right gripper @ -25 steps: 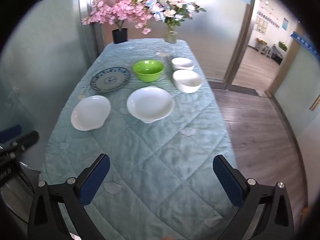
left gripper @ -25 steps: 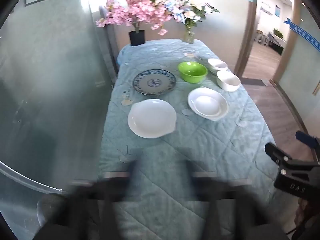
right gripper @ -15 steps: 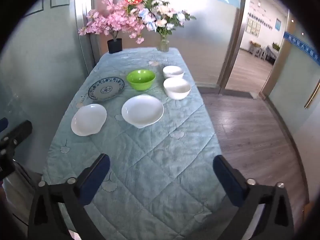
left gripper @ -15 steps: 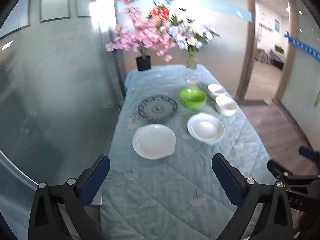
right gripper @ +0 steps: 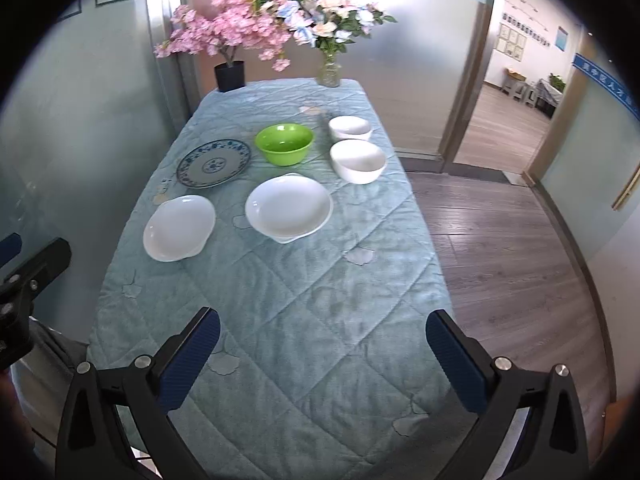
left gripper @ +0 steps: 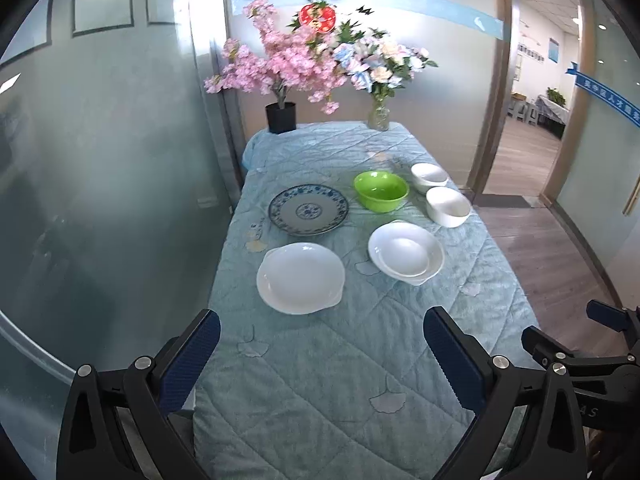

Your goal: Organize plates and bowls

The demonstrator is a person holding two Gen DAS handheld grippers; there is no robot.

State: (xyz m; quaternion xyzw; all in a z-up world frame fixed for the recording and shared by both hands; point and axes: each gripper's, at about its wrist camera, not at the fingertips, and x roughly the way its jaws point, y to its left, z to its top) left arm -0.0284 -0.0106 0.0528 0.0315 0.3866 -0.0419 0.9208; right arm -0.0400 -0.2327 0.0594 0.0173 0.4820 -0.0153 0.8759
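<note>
- On the table (left gripper: 360,380), under a quilted pale-teal cloth (right gripper: 304,320): six dishes, all well beyond both tools.
- Nearest on the left side: a white plate (left gripper: 300,278) (right gripper: 179,227).
- To its right, apart from it: a white deep plate (left gripper: 406,252) (right gripper: 289,207), looks like two stacked in the left wrist view, hard to tell for certain.
- Behind the white plate: a blue-patterned plate (left gripper: 308,209) (right gripper: 214,163).
- Right of that, near but not touching: a green bowl (left gripper: 381,191) (right gripper: 284,143).
- Further right, close together in a line: a nearer white bowl (left gripper: 447,206) (right gripper: 358,160) and a farther white bowl (left gripper: 429,176) (right gripper: 350,127).
- At the far end: a black pot of pink blossoms (left gripper: 281,117) and a glass vase of flowers (left gripper: 378,116).
- Left gripper (left gripper: 320,354): fingers spread wide, nothing between them, above the near end of the cloth.
- Right gripper (right gripper: 322,356): fingers likewise wide apart and holding nothing, over the near right part of the table.
</note>
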